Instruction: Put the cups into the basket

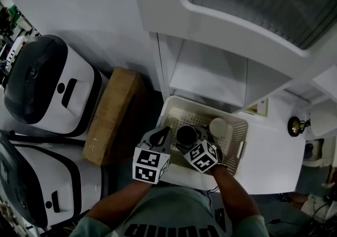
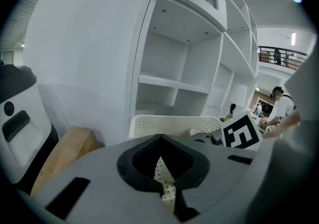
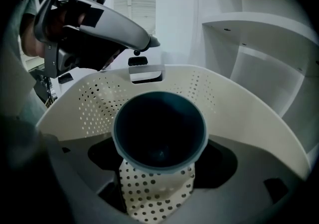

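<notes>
Quick count: two cups, a dark cup [image 1: 186, 135] and a white cup [image 1: 218, 126], one basket [image 1: 174, 105], two grippers, left gripper [image 1: 160, 136] and right gripper [image 1: 190, 142], one cardboard box [image 1: 113, 112], two white-and-black machines [image 1: 47, 80] [image 1: 37, 183].

Both arms [image 1: 233, 191] reach in from 6 o'clock: left gripper [image 1: 161, 135] with jaws nearly together, right gripper [image 1: 188, 144] clamping a dark cup [image 3: 159, 131].

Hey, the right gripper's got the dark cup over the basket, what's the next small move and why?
Probably lower the right gripper a little, so the dark cup meets the basket floor before release. Its jaws are closed on the cup, which is inside the basket walls with dotted floor showing beneath it, and the white cup stands clear to the side.
</notes>
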